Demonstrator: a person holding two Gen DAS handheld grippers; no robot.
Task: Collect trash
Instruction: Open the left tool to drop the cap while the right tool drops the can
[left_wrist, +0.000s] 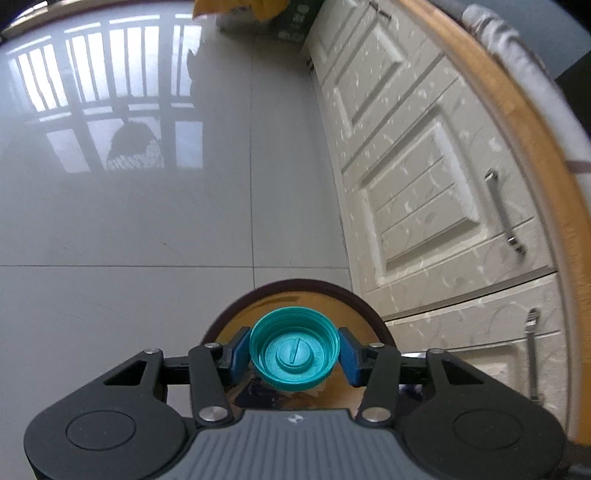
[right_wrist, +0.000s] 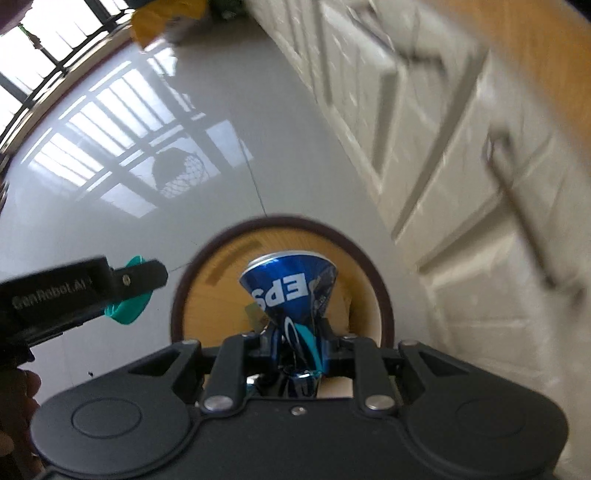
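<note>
Trash in both tongs: the left gripper (left_wrist: 294, 350) pinches a teal bottle cap (left_wrist: 294, 349) across its rim, open side facing the camera; the right gripper (right_wrist: 295, 345) is squeezed tight on a crushed blue can (right_wrist: 291, 286), gripped at its flattened waist with the flared end sticking out ahead. Both point steeply down at a round bin (right_wrist: 184, 295) with a dark rim and tan inside, standing on the glossy tile floor (left_wrist: 129, 221) just beside the white cabinet (left_wrist: 424, 184). In the right view the can sits over the bin mouth, but the left gripper (right_wrist: 140, 280) and cap (right_wrist: 127, 312) look off to the bin's left side, over bare floor; the left view suggests the cap is over the near rim, so its alignment is uncertain. My read: drop step. Centre each item well inside the rim before letting go, the cap especially since it'll bounce and roll on tile. Release low, can first, keep the two tools apart.
</note>
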